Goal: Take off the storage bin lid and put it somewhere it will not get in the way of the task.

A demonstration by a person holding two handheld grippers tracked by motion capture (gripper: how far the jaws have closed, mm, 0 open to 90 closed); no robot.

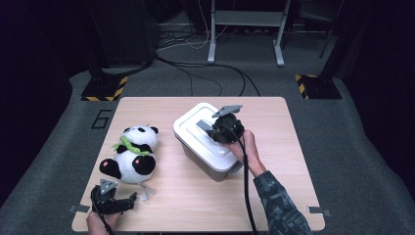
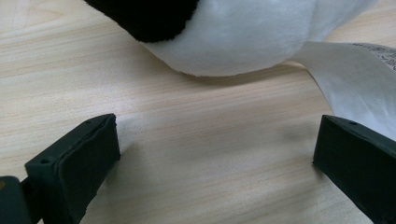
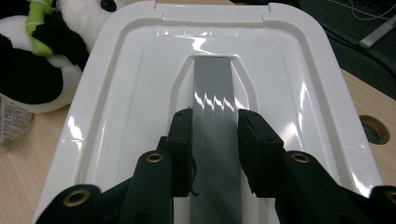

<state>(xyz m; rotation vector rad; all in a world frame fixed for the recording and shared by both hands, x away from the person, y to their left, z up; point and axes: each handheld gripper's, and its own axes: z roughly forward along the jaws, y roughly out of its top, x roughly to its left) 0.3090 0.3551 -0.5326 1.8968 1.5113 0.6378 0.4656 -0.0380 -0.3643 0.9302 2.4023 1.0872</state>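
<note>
Squarely between right gripper (image 3: pixel 215 135) pads: grey lid handle (image 3: pixel 213 93).

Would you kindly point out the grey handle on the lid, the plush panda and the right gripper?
grey handle (image 3: pixel 213 88): right gripper view, its upper stretch.
plush panda (image 1: pixel 133 155): high view, its white belly.
right gripper (image 3: pixel 214 127): right gripper view, between its jaws.

panda (image 1: pixel 133 154) left of box (image 1: pixel 208 142), both on table (image 1: pixel 284 161)
</note>
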